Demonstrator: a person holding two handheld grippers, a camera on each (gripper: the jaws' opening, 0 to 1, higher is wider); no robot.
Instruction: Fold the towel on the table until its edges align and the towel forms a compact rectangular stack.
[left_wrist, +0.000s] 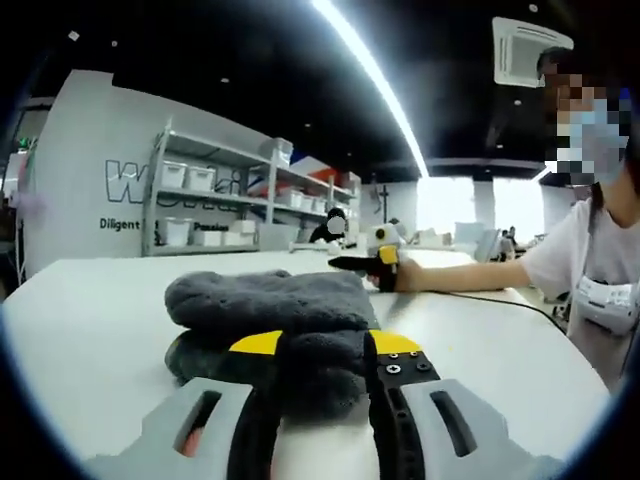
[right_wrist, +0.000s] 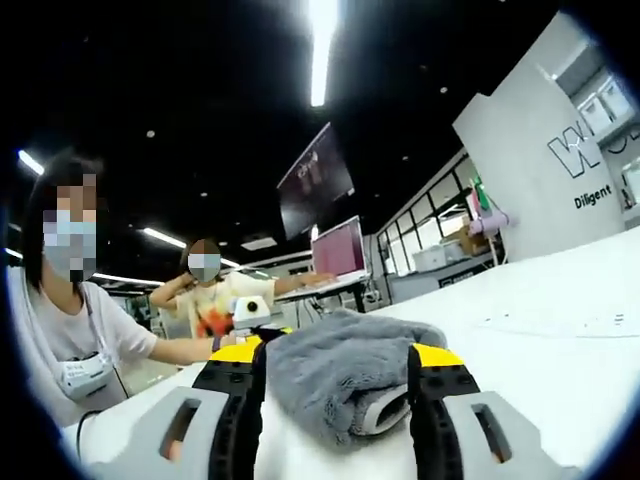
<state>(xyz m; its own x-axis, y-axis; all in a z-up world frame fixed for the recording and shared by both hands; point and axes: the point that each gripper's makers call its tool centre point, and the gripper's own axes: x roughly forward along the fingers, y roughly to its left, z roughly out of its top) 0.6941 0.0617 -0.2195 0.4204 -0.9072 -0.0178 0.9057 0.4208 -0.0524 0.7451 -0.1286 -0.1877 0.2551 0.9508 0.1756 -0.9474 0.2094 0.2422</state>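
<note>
Fingers (left_wrist: 320, 372) of left gripper pinching gray towel (left_wrist: 275, 325), right fingers (right_wrist: 335, 385) straddling it; sitting folded at twelve o'clock on white desk (left_wrist: 80, 330). Looking nearly stacked, needing only squaring edges.

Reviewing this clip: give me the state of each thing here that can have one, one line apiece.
Grey fluffy towel: folded into a stack of layers on the white table.
Left gripper: jaws either side of the towel's near edge.
Right gripper: jaws either side of the towel.
</note>
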